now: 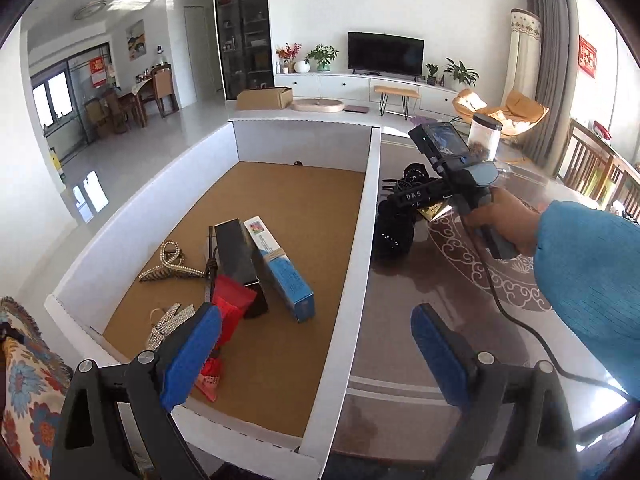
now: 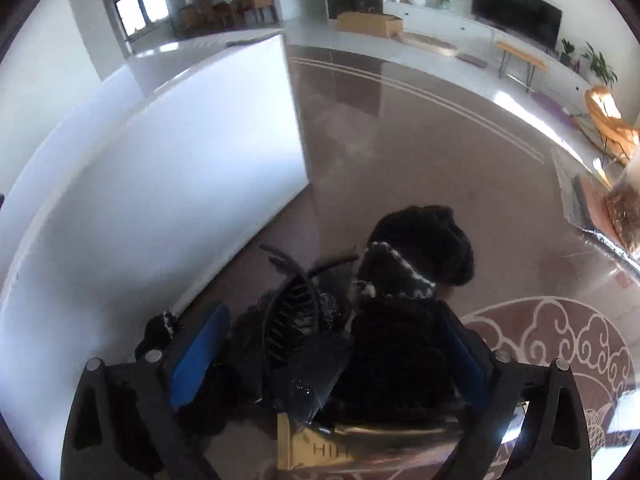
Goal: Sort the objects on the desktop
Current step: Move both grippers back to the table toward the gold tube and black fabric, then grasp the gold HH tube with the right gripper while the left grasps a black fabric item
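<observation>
A white box with a brown floor holds a blue carton, a black box, a red item and rhinestone hair clips. My left gripper hangs open over the box's right wall with nothing between its blue pads. A hand in a blue sleeve holds my right gripper down over a black pile on the table beside the box. In the right wrist view my right gripper stands wide open around a black hair claw and a black fluffy piece, above a gold box.
The box's white outer wall stands close on the left of the pile. A clear jar with a black lid stands further back on the glossy brown table. A patterned cloth lies at the left. Wooden chairs line the right side.
</observation>
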`<state>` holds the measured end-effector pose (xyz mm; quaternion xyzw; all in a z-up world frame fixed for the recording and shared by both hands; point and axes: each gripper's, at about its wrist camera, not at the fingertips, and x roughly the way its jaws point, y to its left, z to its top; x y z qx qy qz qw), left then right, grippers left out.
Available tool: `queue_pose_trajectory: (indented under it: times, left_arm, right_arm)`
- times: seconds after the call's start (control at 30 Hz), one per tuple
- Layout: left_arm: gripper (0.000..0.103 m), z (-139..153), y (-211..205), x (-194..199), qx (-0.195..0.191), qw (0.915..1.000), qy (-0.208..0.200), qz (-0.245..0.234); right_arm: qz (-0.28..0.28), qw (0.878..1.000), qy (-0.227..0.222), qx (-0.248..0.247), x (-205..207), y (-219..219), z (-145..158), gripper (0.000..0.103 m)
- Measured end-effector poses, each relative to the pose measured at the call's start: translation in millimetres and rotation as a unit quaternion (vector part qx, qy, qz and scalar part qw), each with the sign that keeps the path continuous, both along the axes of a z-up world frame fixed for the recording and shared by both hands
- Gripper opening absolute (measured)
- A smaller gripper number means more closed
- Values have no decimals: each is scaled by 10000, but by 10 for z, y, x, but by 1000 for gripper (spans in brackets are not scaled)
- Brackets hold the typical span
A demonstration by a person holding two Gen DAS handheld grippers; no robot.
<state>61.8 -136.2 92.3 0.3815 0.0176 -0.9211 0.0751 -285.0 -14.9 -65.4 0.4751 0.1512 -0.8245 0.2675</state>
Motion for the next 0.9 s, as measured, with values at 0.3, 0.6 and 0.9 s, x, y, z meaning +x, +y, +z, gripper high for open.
queue_pose_trajectory:
  times: [0.3,0.6,0.9]
  left_arm:
    - [97,-210,394,-41,347,9975,-223,-570]
    - [103,-573,1072,-610,-369,9856,-697,-1497]
    - [103,-1162,1284,-1247,-980,9625,-1445,-2078]
  right_arm:
    - [1504,9878,-229,327,1557,826,-104,88]
    - [-462,9940,-340,-936,1412,1810,184,90]
    - [-69,9978,-350,-557,1096,1469,358,89]
